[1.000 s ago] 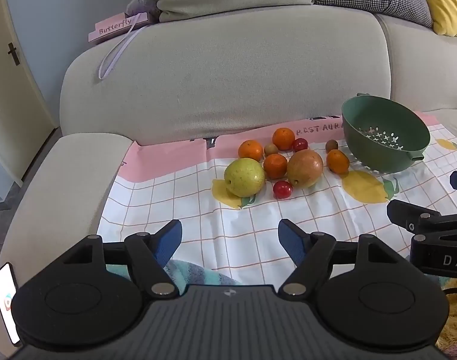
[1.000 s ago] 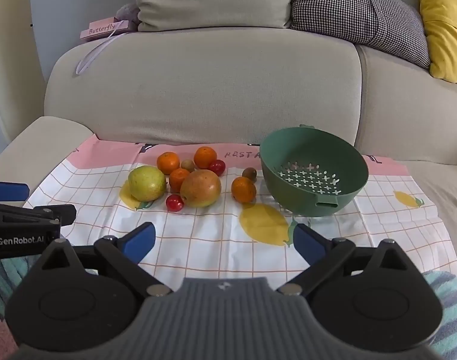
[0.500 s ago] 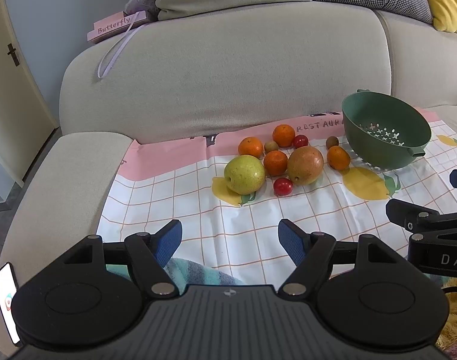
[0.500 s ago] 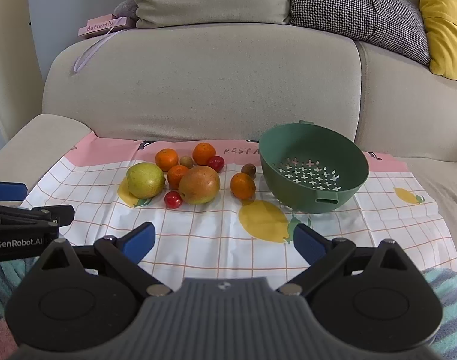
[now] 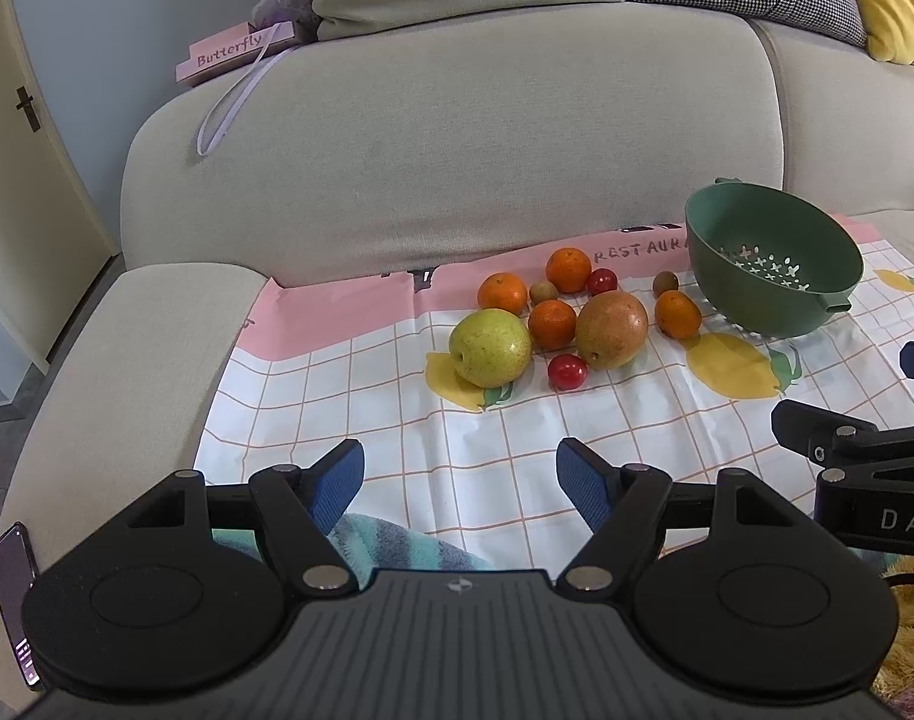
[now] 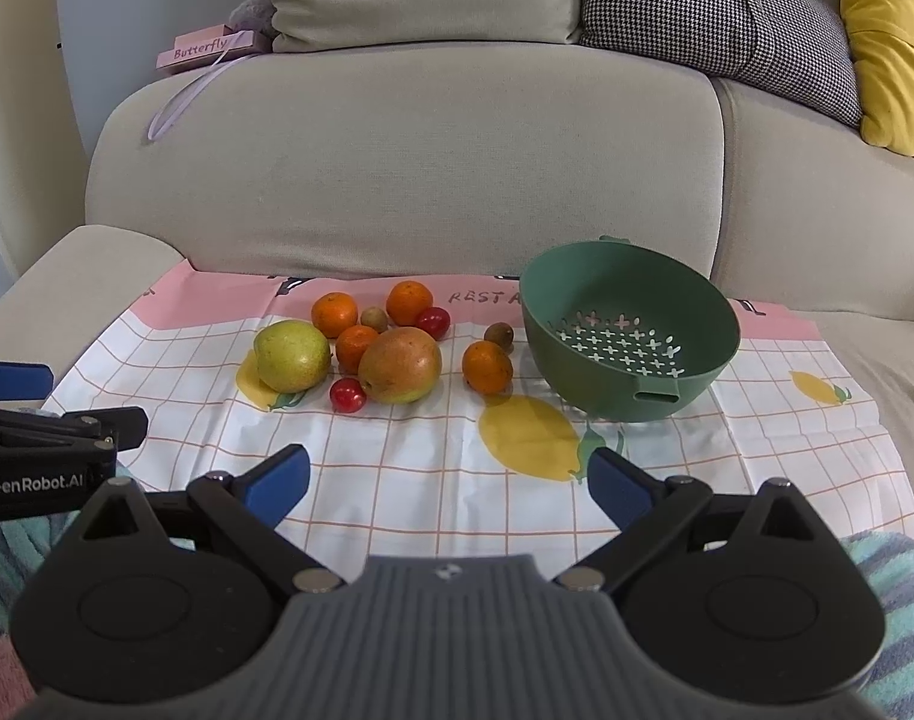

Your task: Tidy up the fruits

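Both grippers creep forward over the last second; fruit sits slightly lower and closer in frame. Left gripper (image 5: 460, 477) spread wide, empty. Right gripper (image 6: 449, 479) likewise released, empty. Past them, the fruit cluster is untouched on the checked cloth (image 6: 396, 450): green pear (image 6: 291, 355), russet pear (image 6: 400, 365), tangerines, cherry tomatoes. Green colander (image 6: 628, 330) beside them, tilted, empty. Looks like approach phase, sorting not started.

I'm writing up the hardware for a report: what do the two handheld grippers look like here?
Both are alike. The left gripper and right gripper each have a ribbed dark grey body, two round black discs, black linkage arms with silver pivot pins, and blue-padded fingers. Seen from the right wrist view, the left one's side reads "GenRobot.AI" in white. No hands or sleeves show.
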Available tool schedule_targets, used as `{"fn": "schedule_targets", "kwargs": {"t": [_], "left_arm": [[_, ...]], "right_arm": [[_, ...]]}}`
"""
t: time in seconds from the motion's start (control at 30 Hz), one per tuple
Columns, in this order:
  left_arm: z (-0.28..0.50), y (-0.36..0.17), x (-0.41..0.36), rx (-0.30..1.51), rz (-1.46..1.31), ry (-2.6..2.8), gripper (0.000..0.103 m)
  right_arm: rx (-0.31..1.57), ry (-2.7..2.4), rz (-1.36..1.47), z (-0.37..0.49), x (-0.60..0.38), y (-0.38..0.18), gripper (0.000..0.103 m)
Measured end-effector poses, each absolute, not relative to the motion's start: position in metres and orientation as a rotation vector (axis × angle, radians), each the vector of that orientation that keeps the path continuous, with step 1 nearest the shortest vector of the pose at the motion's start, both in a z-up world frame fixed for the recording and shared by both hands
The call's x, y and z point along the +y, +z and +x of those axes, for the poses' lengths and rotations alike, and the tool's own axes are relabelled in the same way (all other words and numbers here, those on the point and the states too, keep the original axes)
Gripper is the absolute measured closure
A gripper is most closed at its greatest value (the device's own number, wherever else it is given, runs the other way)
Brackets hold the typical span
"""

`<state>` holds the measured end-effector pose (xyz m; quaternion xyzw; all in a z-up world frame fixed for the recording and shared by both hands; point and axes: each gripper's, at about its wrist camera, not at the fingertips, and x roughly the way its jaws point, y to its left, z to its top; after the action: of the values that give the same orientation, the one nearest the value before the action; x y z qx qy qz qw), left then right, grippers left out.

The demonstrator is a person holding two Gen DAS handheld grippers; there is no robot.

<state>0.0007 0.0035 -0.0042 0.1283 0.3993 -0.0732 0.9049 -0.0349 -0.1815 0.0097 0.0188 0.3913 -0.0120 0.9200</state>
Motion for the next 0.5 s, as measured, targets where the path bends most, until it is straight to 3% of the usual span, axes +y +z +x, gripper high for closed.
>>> {"fn": "schedule_targets", "kwargs": {"t": [0.5], "left_arm": [[0.0002,-0.0036,0.0050,0.825,0.263,-0.149,0.017]], "right_arm": [[0.810,-0.027,0.043,-0.0347,-0.1824,0.0079,0.007]]}}
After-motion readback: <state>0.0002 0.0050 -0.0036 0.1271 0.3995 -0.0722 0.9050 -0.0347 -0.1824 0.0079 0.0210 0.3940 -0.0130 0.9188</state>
